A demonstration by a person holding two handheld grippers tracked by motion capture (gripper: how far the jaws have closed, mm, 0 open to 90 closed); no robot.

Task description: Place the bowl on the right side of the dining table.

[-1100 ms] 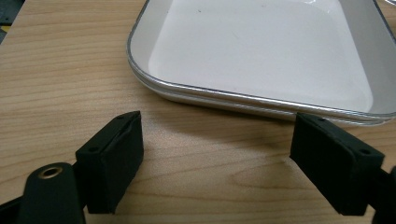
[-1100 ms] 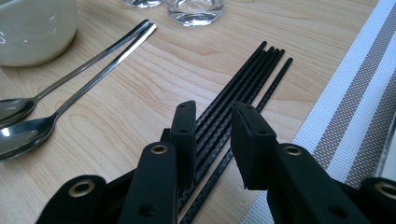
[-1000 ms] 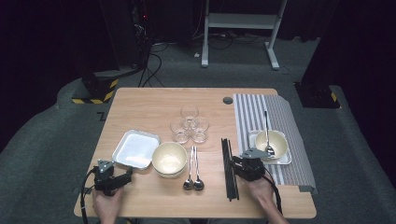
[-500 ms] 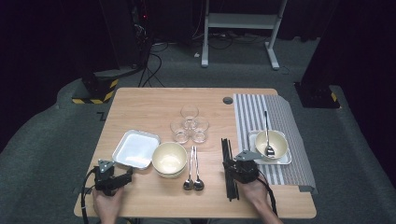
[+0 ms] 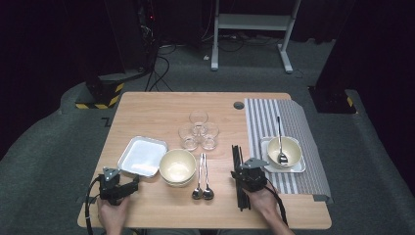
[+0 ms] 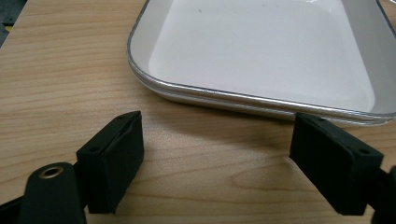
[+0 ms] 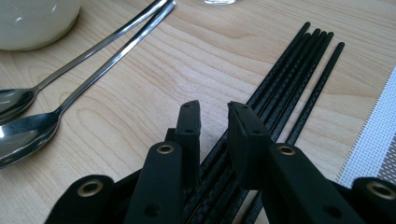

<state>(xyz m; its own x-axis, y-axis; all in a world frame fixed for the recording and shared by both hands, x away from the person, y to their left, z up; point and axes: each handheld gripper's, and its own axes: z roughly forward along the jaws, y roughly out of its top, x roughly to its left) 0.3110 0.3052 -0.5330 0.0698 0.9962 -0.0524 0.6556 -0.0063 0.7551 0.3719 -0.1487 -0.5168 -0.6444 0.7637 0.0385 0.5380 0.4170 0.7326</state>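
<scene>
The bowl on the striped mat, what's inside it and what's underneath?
A metal spoon lies inside the bowl, handle pointing away over the rim. Under it sits a white square tray on the striped mat. The tray's middle is hidden beneath the bowl.

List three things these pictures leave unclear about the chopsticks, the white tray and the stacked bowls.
- Chopsticks: right gripper view, near ends hidden under the right gripper; whether the pads pinch any is unclear.
- White tray: left gripper view, far side cut off by the edges.
- Stacked bowls: high view, too small to count.
</scene>
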